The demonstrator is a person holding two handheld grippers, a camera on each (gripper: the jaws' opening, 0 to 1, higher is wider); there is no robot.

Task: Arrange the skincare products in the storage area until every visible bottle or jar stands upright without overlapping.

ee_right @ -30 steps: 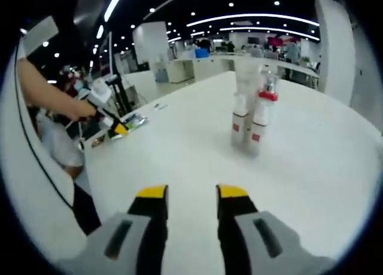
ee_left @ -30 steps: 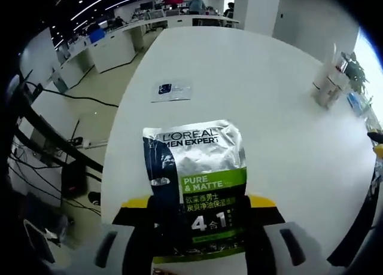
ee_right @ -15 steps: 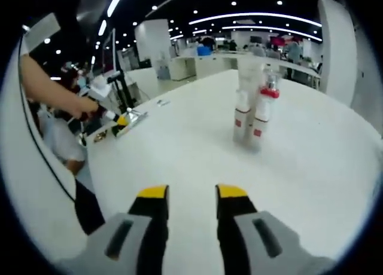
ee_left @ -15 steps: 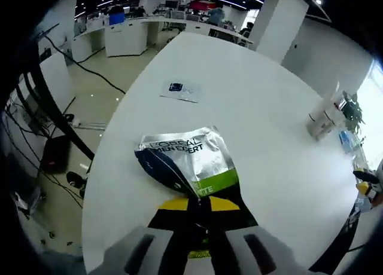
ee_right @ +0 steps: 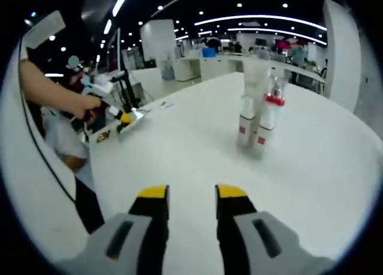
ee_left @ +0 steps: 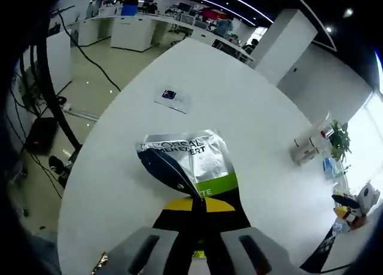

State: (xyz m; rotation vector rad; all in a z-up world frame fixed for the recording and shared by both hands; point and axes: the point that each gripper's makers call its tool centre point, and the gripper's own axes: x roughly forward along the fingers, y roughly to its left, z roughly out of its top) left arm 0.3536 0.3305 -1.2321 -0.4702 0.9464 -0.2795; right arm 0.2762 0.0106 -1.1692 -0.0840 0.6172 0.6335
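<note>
Two yellow-tipped jaws of the left gripper (ee_left: 200, 204) pressed together on the near edge of a silver sachet (ee_left: 187, 164), green band nearest the tips. Sachet folded or tilted between the jaws, its long axis running away from the gripper toward the far edge of the white table (ee_left: 251, 116), printed brand line at the far end, dark panel turned to the left. Whether the far end touches the tabletop, cannot tell. Farther along the table, well apart from the sachet, a small flat card (ee_left: 172, 99). Off to the right, near the table's far side, a cluster of bottles (ee_left: 309, 149), too small there to read.

From the right gripper view, more detail on those bottles (ee_right: 258, 127): upright, white with red labels, one red-capped, standing close together, possibly touching. Right gripper (ee_right: 192, 195) above bare tabletop, jaws parted with a clear gap, nothing between them. At left in the same view, a hand (ee_right: 88, 103) on the left gripper (ee_right: 122, 118), the sachet seen edge-on there as a thin sliver.
</note>
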